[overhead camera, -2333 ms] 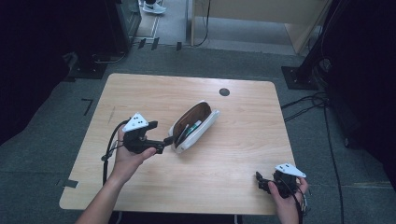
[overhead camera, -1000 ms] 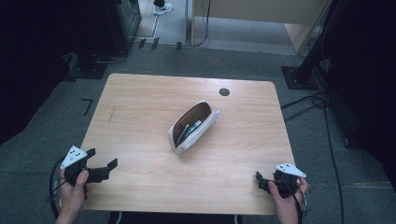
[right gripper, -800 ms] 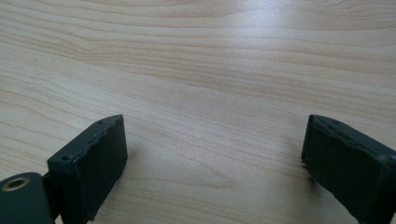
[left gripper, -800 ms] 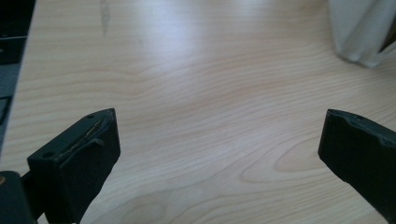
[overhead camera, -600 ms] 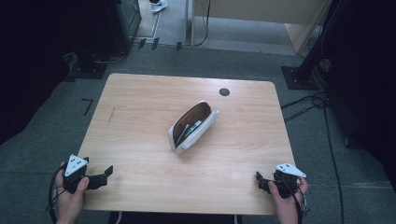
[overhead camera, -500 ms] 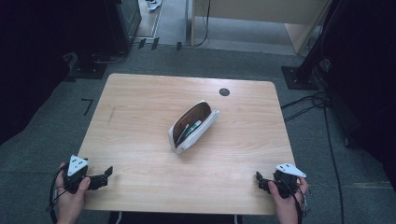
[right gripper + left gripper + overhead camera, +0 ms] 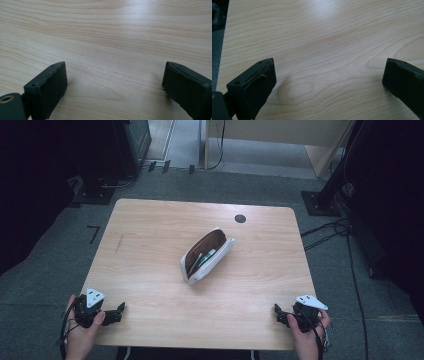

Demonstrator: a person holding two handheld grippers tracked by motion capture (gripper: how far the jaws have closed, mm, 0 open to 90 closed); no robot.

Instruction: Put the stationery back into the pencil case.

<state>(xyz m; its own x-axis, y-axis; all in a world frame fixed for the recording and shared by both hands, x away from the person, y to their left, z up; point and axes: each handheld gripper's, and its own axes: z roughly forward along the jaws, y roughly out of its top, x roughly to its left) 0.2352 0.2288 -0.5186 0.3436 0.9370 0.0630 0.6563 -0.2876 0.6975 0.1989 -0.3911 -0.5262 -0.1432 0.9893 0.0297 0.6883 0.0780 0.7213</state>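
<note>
While the white zip-up fabric pencil pouch with a brown lining (image 7: 207,255) lies on its side near the middle of the pale wooden surface (image 7: 150,235), its mouth gapes toward the far left and what look like a few pens show inside, too small to count; nothing holds or touches it, and it rests well apart from both hands; judging from that, the handling of the pouch looks finished or paused, with the zip not yet closed if closing is meant, and neither tool placed to act on it; one pouch is present, and one small dark round cable hole (image 7: 240,218) sits near the far edge of the surface, beyond the pouch; two tools are in view; the left hand-held gripper (image 7: 116,311) rests at the near left corner, its black jaws spread wide over bare wood in the left gripper view; the right hand-held gripper (image 7: 279,314) sits at the near right corner, jaws likewise wide apart and empty in the right gripper view.
</note>
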